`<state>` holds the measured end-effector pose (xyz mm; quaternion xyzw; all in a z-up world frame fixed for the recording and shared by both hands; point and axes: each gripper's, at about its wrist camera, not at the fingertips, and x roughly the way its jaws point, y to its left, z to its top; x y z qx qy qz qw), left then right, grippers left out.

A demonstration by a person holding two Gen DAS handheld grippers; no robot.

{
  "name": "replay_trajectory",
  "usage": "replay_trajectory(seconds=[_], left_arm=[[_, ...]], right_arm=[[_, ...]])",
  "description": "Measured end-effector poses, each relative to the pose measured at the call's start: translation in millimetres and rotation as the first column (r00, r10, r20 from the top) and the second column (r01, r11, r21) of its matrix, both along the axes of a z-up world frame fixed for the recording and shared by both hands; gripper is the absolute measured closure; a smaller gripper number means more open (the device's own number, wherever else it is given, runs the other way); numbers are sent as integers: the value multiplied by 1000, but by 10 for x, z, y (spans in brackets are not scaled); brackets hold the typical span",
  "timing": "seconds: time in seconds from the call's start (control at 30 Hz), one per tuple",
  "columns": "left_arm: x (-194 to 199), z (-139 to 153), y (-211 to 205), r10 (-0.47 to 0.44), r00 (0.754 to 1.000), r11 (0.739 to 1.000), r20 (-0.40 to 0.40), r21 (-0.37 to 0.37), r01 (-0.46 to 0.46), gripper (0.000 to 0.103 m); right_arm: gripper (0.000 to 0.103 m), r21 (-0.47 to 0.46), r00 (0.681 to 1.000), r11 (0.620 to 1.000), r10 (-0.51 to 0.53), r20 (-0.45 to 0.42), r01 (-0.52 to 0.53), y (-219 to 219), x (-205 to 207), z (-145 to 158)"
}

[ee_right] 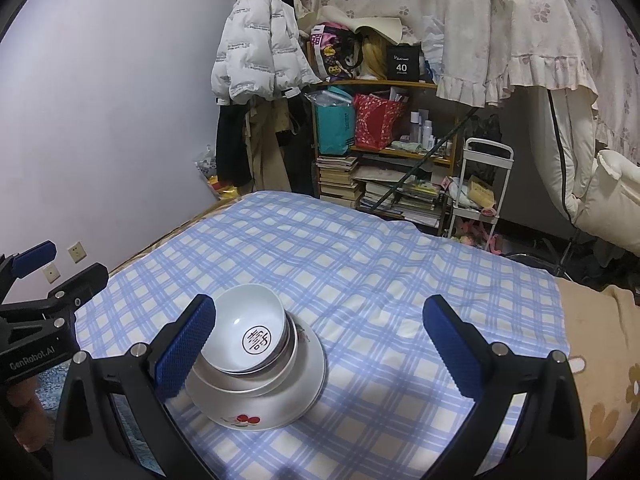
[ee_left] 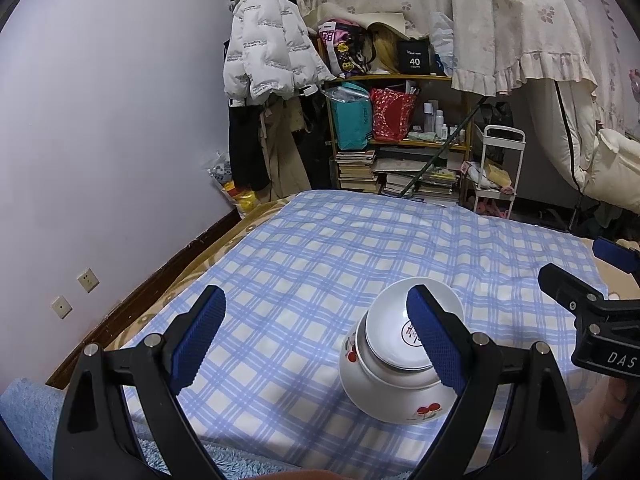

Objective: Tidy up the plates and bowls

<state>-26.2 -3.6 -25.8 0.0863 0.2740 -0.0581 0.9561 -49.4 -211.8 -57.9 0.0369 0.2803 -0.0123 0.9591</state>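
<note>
With the bowls [ee_right: 256, 360] already nested in one stack on the checked cloth [ee_right: 360, 280], I am holding left tool [ee_left: 316, 344] and right tool [ee_right: 320, 348] spread, empty; stacking looks finished.

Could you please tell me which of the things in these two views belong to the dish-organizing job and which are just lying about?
Part of the job:
- top bowl with the red emblem
- cherry-patterned bowl at the bottom of the stack
- left hand-held gripper, open
- right hand-held gripper, open

Just lying about:
- white puffer jacket
- shelf of bags and books
- white cart
</note>
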Motion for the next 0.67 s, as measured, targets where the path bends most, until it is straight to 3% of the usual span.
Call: replay_trajectory(seconds=[0.67], left_arm=[[-3,-45,14,4,1000,1000,-17,5,-4,12]], right_arm=[[0,5,1000,1000,-13,-12,13,-77,2,-14]])
